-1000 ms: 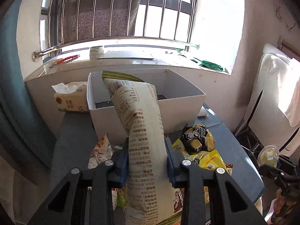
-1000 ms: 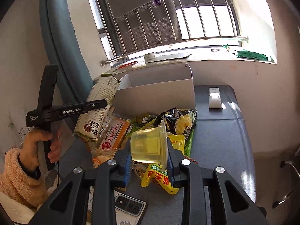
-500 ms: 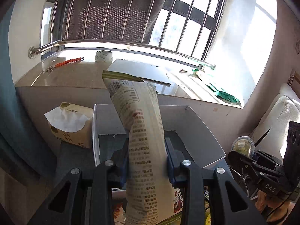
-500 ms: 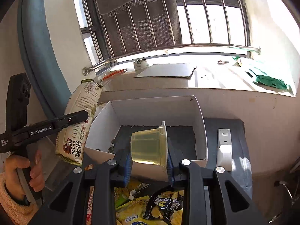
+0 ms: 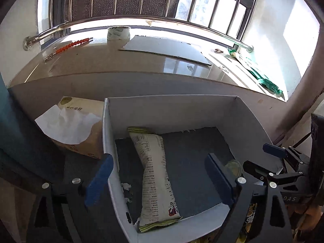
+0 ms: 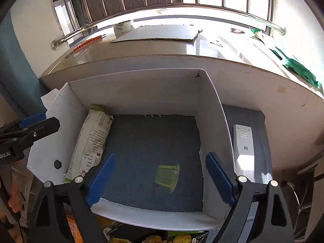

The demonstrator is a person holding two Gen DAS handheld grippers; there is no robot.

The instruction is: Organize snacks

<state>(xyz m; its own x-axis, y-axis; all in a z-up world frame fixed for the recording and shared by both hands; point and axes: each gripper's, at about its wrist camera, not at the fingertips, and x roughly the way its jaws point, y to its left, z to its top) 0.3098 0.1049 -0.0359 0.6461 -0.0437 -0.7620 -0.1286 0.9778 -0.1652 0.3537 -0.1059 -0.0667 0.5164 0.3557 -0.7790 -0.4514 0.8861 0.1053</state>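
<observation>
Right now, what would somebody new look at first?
Probably the white box in the middle, under both open grippers. A long snack bag lies along its left wall, and a little yellow jelly cup lies tipped on the blue floor nearer the right. A white remote rests outside, right of the box.

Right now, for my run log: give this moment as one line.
left hand-held gripper: just opened, empty | right hand-held gripper: just opened, empty | snack bag, jelly cup: in white box

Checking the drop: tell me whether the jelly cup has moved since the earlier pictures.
Yes. The jelly cup has left the right tongs, whose jaws have just been opening, and lies inside the white box.
</observation>
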